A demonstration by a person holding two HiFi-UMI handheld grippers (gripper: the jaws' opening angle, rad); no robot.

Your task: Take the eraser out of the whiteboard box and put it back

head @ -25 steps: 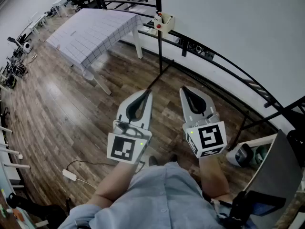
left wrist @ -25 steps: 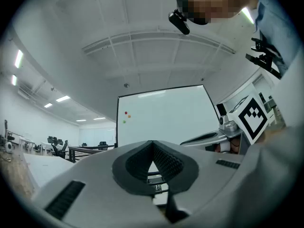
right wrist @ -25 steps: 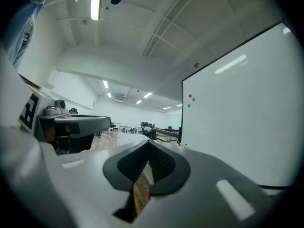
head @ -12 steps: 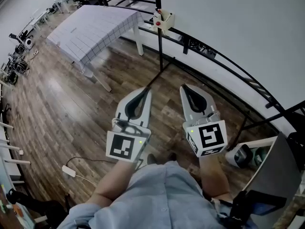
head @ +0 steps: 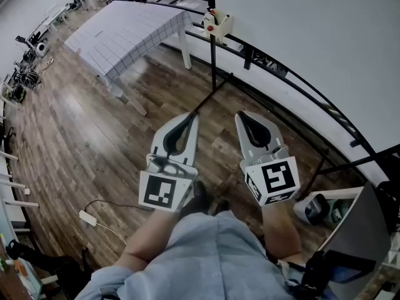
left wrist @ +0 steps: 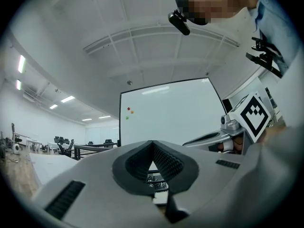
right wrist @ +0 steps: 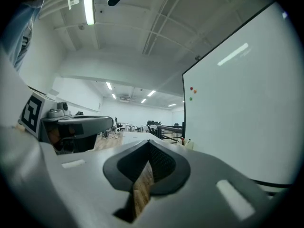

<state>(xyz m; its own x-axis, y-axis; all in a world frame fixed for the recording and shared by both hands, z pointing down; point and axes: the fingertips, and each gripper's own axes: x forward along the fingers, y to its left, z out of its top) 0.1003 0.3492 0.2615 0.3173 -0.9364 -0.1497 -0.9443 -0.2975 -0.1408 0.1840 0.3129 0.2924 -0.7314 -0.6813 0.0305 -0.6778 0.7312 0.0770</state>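
The small cream whiteboard box hangs on the whiteboard's black frame at the top of the head view, with a red-tipped item standing in it; I cannot make out the eraser. The same box appears small and far off in the right gripper view. The whiteboard fills the upper right. My left gripper and right gripper are held side by side over the wooden floor, well short of the box. Both point toward the board, jaws closed tip to tip on nothing.
A table with a gridded cloth stands at the upper left. The board's black stand rails curve across the floor ahead. A white adapter with cable lies at the lower left. A dark cart and round devices sit at the lower right.
The view has crept toward the whiteboard, and a dark shoe now shows under the left gripper. Both grippers keep their side-by-side pose and stay shut.
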